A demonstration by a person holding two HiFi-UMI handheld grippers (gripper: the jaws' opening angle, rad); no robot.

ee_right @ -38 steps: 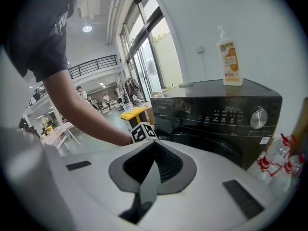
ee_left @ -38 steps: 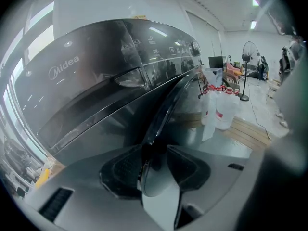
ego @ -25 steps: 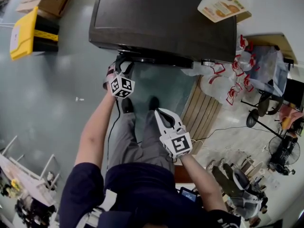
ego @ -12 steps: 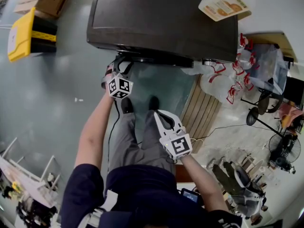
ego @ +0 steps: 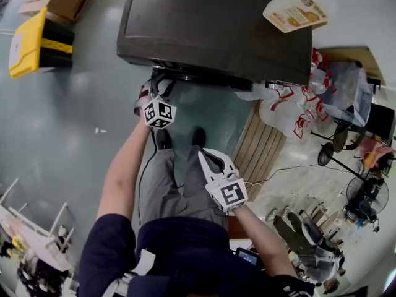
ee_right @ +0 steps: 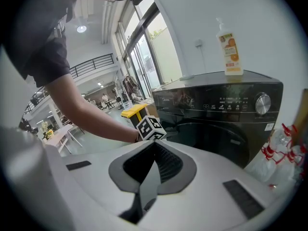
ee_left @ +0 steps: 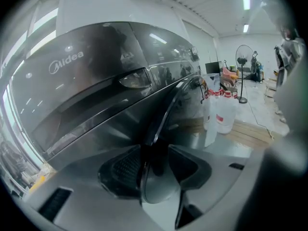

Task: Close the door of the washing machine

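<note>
Head view shows one dark grey front-loading washing machine (ego: 216,23) from above, with one white, orange-labelled detergent bottle (ego: 296,11) set on its top near the far right corner. Two grippers are counted. The left gripper (ego: 158,82) is held at the left of the machine's front, where the round dark door (ee_left: 162,117) stands slightly ajar. The door's thin rim is seen running between the jaws, and the pads appear to be closed on it, though the contact is partly shadowed. The right gripper (ego: 209,158) is held over the person's legs, well apart from the machine, with its jaws brought together and nothing between them. Clear plastic jugs with red labels (ego: 297,107), at least three, are crowded against the machine's right side, beside one slatted wooden pallet (ego: 263,147). One yellow box (ego: 28,42) lies well off to the left, and bare grey floor (ego: 74,129) is left open between.
</note>
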